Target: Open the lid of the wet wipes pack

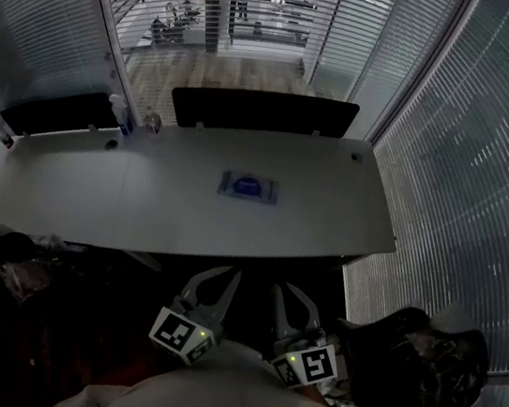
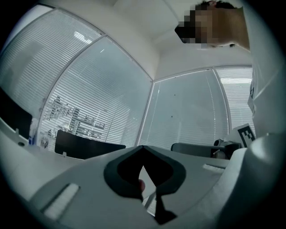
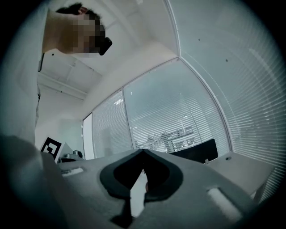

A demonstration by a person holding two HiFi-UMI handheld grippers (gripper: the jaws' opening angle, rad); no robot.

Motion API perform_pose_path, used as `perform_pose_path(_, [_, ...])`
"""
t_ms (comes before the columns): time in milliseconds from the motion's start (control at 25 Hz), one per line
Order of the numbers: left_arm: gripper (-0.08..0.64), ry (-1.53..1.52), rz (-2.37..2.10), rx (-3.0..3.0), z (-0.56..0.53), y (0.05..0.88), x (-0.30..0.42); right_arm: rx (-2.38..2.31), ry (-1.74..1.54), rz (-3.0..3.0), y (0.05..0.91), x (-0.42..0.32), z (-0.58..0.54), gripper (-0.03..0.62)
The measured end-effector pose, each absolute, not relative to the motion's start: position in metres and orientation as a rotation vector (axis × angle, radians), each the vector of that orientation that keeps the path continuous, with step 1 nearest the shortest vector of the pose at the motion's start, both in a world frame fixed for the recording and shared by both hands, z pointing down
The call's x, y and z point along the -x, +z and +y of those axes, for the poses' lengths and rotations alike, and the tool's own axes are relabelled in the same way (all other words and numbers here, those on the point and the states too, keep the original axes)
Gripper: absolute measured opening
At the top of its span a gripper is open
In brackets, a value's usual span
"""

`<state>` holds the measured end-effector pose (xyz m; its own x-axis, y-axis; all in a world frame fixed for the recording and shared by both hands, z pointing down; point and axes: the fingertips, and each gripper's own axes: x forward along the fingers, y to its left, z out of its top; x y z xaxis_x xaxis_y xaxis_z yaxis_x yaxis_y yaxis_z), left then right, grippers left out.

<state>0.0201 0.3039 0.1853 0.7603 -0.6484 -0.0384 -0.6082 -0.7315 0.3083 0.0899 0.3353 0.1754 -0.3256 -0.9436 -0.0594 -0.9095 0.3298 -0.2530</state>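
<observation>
The left gripper (image 2: 142, 147) is clenched, its jaws tip to tip with nothing between them. The right gripper (image 3: 143, 151) is clenched the same way and is just as empty. Only the two gripper views show this. Both look out level at slatted blinds (image 2: 98, 103), and neither shows the pack.

The head view alone shows it. Both grippers sit close to the person's body at 6 o'clock in that picture, off the tabletop (image 1: 67, 189). The wet wipes pack (image 1: 248, 187) lies at 12 o'clock from them, well apart, about midway across the tabletop. It lies flat and is pale with a blue patch in the middle of its top. Whether it is open is too small to tell.

The tabletop is white and long. At 10 o'clock from the pack a small bottle (image 1: 117, 111) stands near the far edge. At 12 o'clock a black panel (image 1: 263, 111) stands behind that edge. Blinds line the room on every side.
</observation>
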Motion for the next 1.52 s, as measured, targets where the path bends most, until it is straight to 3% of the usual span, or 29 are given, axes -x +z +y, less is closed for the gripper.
perform_pose_path(1000, [0.003,-0.222,-0.954,-2.678,0.045,0.166,0.013,1.752,-0.257,2.427,0.156,-0.058,0.067,-0.002])
perform_pose_path(1520, [0.003,-0.172,-0.91,-2.676,0.014,0.189,0.017,1.757,-0.285,2.449,0.176,-0.046,0.032,0.0])
